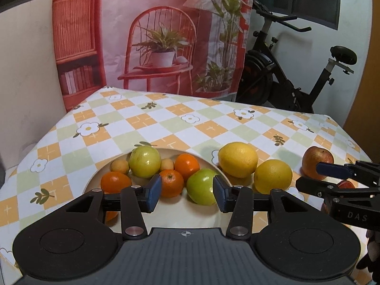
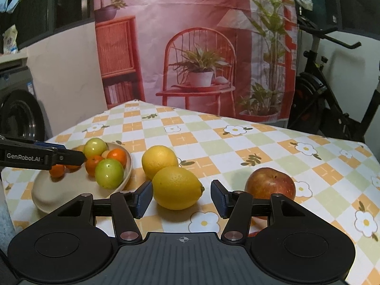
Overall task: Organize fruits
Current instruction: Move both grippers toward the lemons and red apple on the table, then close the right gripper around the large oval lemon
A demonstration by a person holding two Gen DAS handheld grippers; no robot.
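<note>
The left gripper (image 1: pixel 187 193) tilts down over the cream bowl (image 1: pixel 166 216), jaws parted and holding nothing, with a green apple (image 1: pixel 201 186) just inside its right pad. The right gripper (image 2: pixel 181 198) also tilts down, jaws apart and empty, the near lemon (image 2: pixel 177 187) lying between them with its long axis running from 10 to 4 o'clock and its tip at 4. A red apple (image 2: pixel 270 184) sits at 2 o'clock, a second lemon (image 2: pixel 159 161) at 11.
</note>
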